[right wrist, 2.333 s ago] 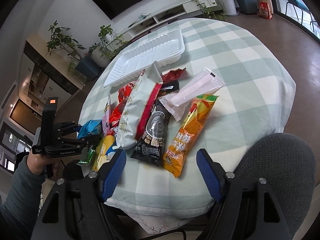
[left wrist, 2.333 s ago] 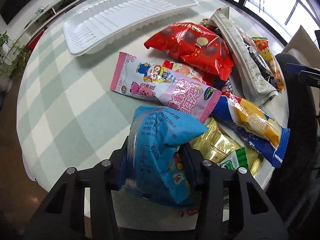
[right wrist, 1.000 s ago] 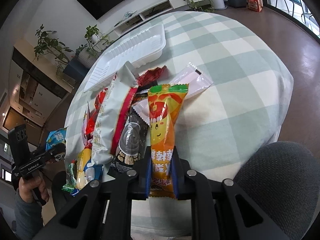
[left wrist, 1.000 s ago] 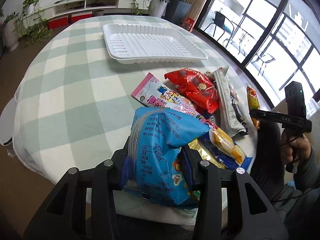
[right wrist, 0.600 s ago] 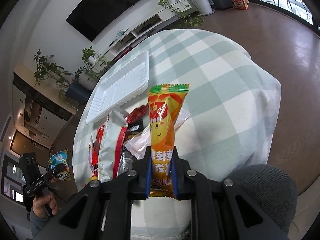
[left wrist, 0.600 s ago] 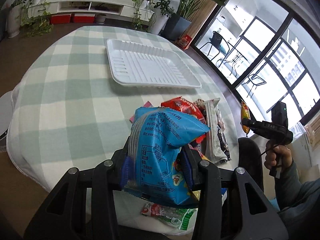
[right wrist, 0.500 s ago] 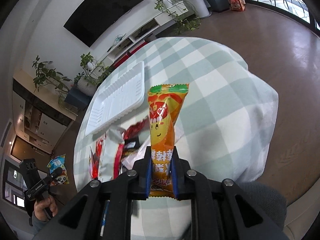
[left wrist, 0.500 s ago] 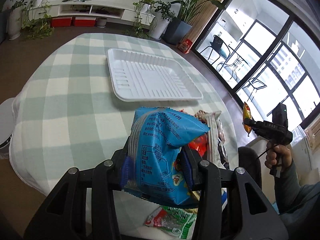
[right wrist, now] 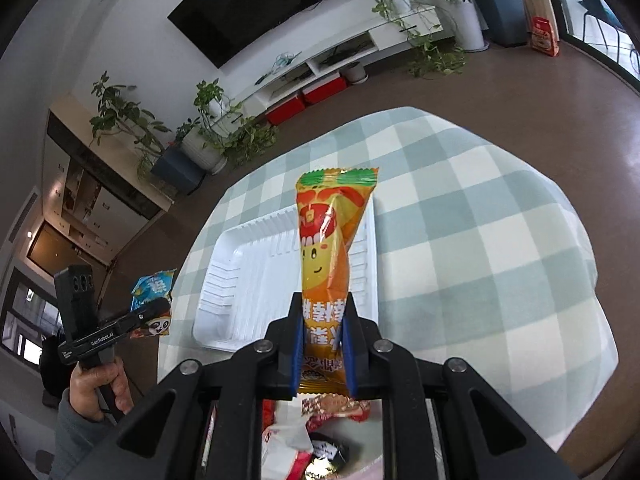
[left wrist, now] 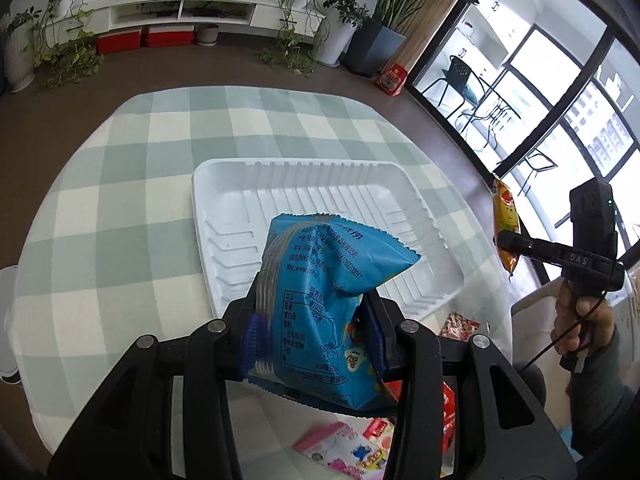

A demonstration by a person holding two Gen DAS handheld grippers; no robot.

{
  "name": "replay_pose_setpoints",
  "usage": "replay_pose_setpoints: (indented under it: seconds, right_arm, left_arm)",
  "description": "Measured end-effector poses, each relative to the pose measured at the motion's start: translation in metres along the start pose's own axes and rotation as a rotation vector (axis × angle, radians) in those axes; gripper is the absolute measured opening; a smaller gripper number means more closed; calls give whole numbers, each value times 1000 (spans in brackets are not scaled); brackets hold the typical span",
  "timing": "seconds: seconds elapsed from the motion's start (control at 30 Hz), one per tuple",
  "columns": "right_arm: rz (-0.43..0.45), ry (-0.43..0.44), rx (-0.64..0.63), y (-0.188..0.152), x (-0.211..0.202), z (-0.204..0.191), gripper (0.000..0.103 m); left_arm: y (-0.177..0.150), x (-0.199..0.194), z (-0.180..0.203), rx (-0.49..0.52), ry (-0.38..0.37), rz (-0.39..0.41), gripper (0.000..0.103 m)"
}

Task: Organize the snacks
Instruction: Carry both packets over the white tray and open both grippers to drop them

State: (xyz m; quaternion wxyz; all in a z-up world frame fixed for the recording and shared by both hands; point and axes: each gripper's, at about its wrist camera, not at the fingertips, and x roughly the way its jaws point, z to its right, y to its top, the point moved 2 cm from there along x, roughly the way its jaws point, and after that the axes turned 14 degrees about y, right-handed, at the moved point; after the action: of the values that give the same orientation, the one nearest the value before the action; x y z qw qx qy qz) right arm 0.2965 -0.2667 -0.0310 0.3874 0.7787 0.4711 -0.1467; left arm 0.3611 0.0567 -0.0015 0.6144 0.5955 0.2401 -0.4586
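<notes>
Where print can be read, we find "DAS" on the black body of the right gripper [left wrist: 510, 246] as the left wrist view shows it, and "GenRobot.AI" along the left gripper [right wrist: 154, 312] in the right wrist view. The blue snack bag [left wrist: 324, 304] carries rows of small Chinese print, a web address starting "www." and a nutrition panel, all too fine for us to read fully. The orange snack packet [right wrist: 328, 256] has a smiling cartoon face, a green top seam and white Chinese characters near its lower end.

We see the left gripper clamped on the blue snack bag, its blue pads pressing both sides of the bag's lower half, with the top standing up above the fingers. The bag sits in front of the white tray [left wrist: 224, 200], which lies on the checked tablecloth [left wrist: 120, 200].

The right gripper is closed tight on the orange snack packet, which rises upright from between the pads, over the tray's near right part. More snack wrappers [left wrist: 344, 446] lie on the cloth below both grippers.
</notes>
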Motion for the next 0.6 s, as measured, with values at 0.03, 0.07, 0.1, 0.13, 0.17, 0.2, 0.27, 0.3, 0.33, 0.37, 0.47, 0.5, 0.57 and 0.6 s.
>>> replay_pose_setpoints:
  seconds: [0.03, 0.07, 0.1, 0.13, 0.17, 0.2, 0.27, 0.3, 0.33, 0.37, 0.47, 0.5, 0.57, 0.6]
  right_arm:
    - [-25, -6, -7, 2, 11, 1, 18]
    - [-51, -12, -19, 5, 23, 1, 18]
    - [-73, -20, -33, 8, 33, 2, 18]
    - [-94, -26, -43, 10, 42, 4, 18]
    - [-112, -31, -43, 12, 50, 6, 18]
    - [-126, -39, -43, 13, 57, 9, 18]
    - [-152, -59, -48, 14, 68, 14, 18]
    - [-163, -65, -49, 14, 73, 16, 18]
    - [-177, -69, -51, 13, 78, 18, 18]
    - [-187, -76, -54, 13, 82, 20, 18]
    - [-206, -94, -61, 9, 92, 24, 18]
    - [-211, -91, -63, 8, 94, 24, 18]
    - [-220, -96, -70, 6, 97, 24, 18]
    - [-223, -101, -76, 5, 98, 23, 18]
  left_arm:
    - [4, 10, 0, -1, -1, -14, 40]
    - [6, 19, -1, -3, 2, -24, 40]
    - [6, 29, -2, -5, 3, -33, 40]
    - [7, 36, -3, -6, 2, -42, 40]
    - [10, 44, -3, -6, 4, -54, 40]
    - [3, 50, -5, 0, 8, -59, 40]
    - [4, 60, -5, 6, 17, -71, 40]
    - [-1, 64, -6, 6, 19, -74, 40]
    - [-2, 67, -6, 6, 22, -78, 40]
    - [-3, 71, -6, 7, 24, -82, 40]
    - [-8, 82, -3, 16, 22, -97, 41]
    - [-9, 84, 0, 22, 28, -99, 42]
    - [-10, 87, 4, 41, 45, -100, 42]
    - [-11, 87, 6, 48, 49, -102, 42]
